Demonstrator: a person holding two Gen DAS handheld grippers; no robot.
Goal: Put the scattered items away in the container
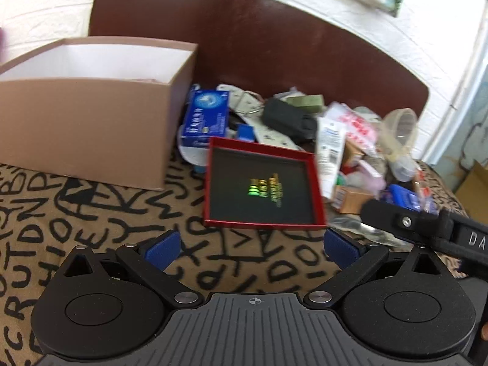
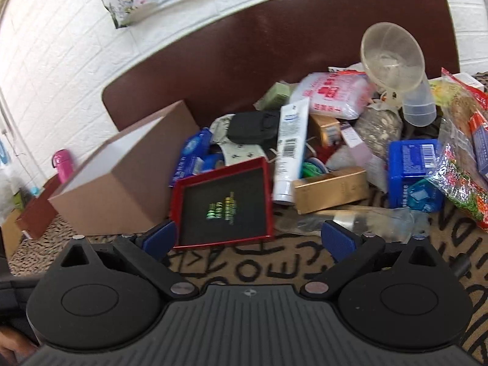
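An open brown cardboard box with a white inside stands at the left on a lettered cloth; it also shows in the right wrist view. A flat red box with a black face lies just ahead of my left gripper, which is open and empty. The red box also lies ahead and left of my open, empty right gripper. Behind it is a pile: a white tube, a gold box, a blue packet, a black pouch.
A clear plastic funnel piece tops the pile. A brown headboard and white brick wall stand behind. A blue carton lies beside the cardboard box. The right gripper's body enters the left view. A pink bottle stands far left.
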